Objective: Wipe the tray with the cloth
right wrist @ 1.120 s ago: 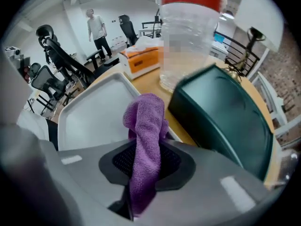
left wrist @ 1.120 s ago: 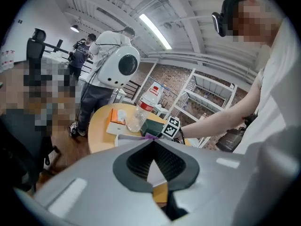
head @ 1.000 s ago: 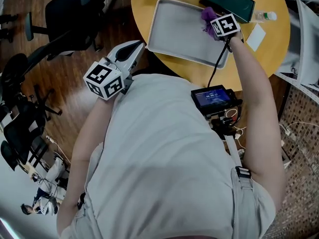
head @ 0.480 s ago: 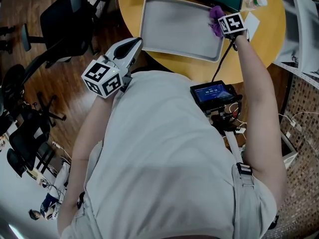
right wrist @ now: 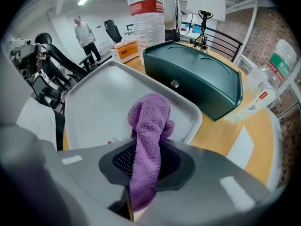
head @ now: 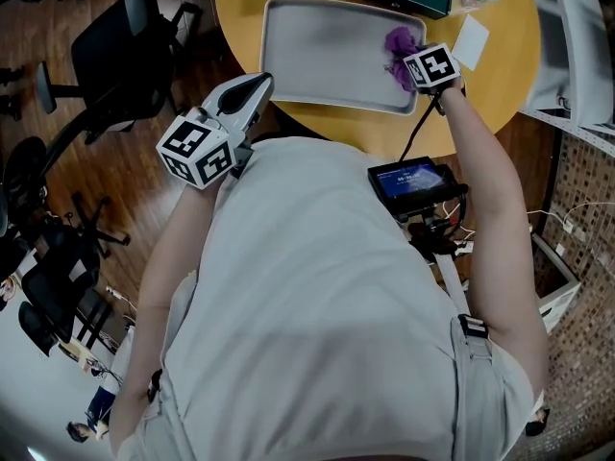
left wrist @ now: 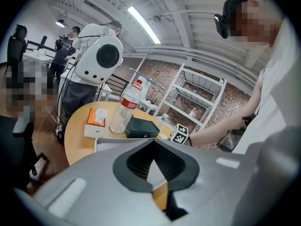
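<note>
The left gripper (head: 259,84) hangs off the round wooden table's (head: 500,75) near left edge, over the floor. Its jaws are drawn together to a mere sliver with nothing between them, and its cube shows black-and-white square markers. On the far left of the table an orange-and-white tissue box (left wrist: 95,121) lies flat; no print on it can be read. Just beside it stands a clear water bottle (left wrist: 126,109) with a red label, the lettering too small to make out. The tray (head: 327,51) is a plain grey rectangle with rounded corners and a raised rim. It lies near the table's front edge, its floor bare and matt. Behind its right end sits a dark green box (right wrist: 197,76) with a small metal clasp on the front. The cloth (right wrist: 150,121) is purple terry, pinched between the closed jaws of the right gripper (right wrist: 143,173), which points steeply down. The cloth's free end is bunched on the tray's floor, close to the right rim. Right of the green box a small clear bottle (right wrist: 263,91) lies on its side with a green, white and red label, its writing blurred. A blank white card (head: 469,41) lies flat near it. The small screen (head: 413,182) on the person's chest glows blue, its figures unreadable.
</note>
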{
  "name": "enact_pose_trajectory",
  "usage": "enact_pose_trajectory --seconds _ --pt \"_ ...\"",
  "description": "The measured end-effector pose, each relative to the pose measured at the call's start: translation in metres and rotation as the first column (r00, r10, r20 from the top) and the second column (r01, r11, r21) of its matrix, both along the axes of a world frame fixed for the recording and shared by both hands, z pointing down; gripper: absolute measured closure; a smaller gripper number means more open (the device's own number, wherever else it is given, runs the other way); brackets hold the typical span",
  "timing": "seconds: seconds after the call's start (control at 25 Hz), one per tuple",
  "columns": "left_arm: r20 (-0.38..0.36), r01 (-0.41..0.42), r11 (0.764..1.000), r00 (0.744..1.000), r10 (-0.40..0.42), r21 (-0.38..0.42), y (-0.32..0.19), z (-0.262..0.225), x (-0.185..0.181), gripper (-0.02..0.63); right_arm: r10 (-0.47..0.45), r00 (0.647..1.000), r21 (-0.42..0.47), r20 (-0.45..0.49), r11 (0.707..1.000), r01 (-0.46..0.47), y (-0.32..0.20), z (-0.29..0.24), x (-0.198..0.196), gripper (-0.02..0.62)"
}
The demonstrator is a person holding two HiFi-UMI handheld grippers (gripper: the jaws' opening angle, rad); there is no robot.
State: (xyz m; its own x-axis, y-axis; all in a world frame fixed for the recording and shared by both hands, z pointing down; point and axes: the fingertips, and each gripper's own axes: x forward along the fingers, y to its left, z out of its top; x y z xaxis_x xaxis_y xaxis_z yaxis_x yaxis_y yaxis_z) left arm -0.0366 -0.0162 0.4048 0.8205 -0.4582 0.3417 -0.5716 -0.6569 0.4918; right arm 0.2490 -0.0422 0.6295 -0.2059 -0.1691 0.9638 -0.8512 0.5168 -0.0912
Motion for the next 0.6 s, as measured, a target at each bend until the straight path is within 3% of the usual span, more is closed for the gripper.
enact_pose_trajectory --seconds 0.12,0.24,0.44,0.6 --pt "-0.007 -0.028 1.0 1.0 0.028 0.003 -0.004 0.003 0.005 0.606 0.04 0.991 0.08 0.124 0.996 -0.05 0.013 -0.008 -0.008 0.523" --pt "-0.014 -0.059 0.998 0.998 0.059 0.007 -0.005 0.004 0.013 0.606 0.144 0.946 0.193 0.289 0.96 -0.205 0.016 -0.045 -0.003 0.523" --pt "-0.033 -0.107 0.994 0.994 0.108 0.032 -0.007 -0.005 0.034 0.606 0.242 0.84 0.319 0.485 0.846 -0.428 0.023 -0.117 0.034 0.523" --pt "-0.047 -0.133 0.99 0.99 0.136 0.055 -0.011 -0.013 0.05 0.606 0.253 0.746 0.375 0.616 0.738 -0.56 0.035 -0.164 0.061 0.523"
